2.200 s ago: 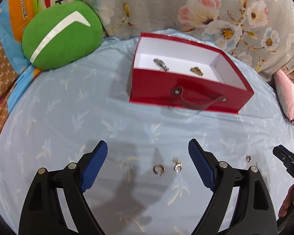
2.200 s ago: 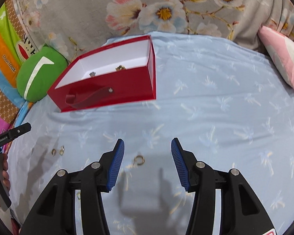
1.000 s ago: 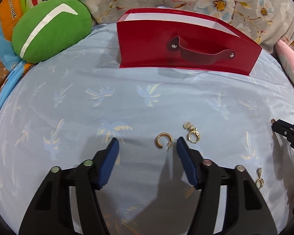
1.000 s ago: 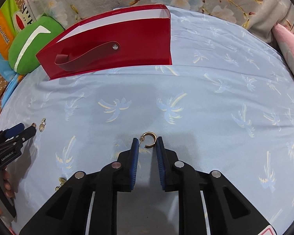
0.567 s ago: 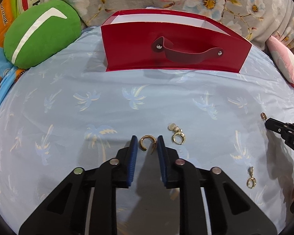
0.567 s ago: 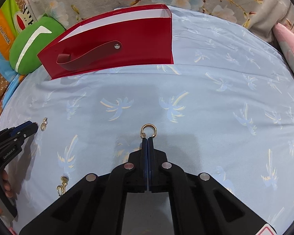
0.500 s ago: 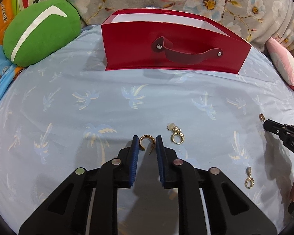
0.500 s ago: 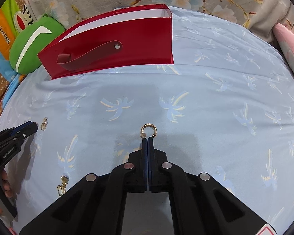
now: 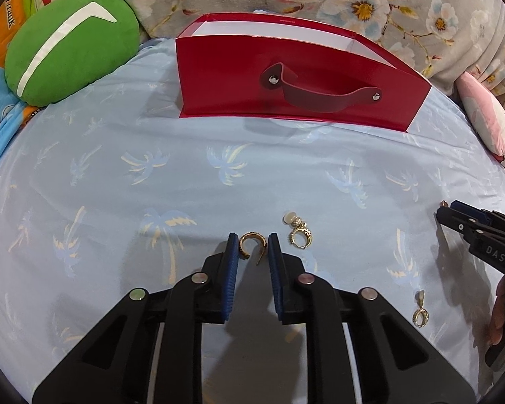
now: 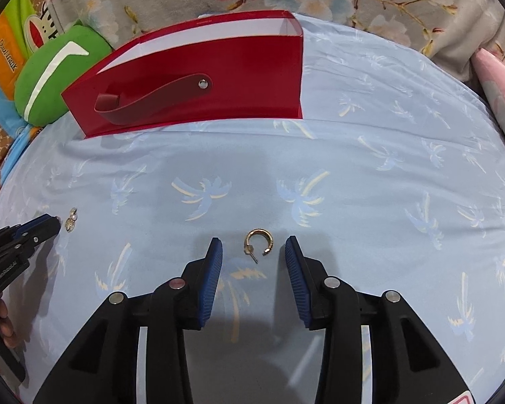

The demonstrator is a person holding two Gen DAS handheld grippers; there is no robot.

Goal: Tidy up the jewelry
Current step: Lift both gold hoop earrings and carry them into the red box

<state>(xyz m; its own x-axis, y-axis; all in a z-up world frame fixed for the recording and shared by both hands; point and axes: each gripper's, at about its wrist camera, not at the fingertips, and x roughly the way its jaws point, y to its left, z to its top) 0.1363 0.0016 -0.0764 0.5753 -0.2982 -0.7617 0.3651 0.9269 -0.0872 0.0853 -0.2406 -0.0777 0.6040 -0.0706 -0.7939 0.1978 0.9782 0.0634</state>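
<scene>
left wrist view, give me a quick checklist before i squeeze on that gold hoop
1. Hoop earring centred between the left gripper fingers: ok.
2. Pads already touching the hoop: cannot tell; slim gaps seem to remain on both sides.
3. Pearl earring outside the jaws: ok, it lies just right of the right finger.
4. Red box ready to receive: ok, its top is open, beyond on the sheet.
5. Right gripper out of the way: ok, open at its own second hoop, off to the right.
</scene>
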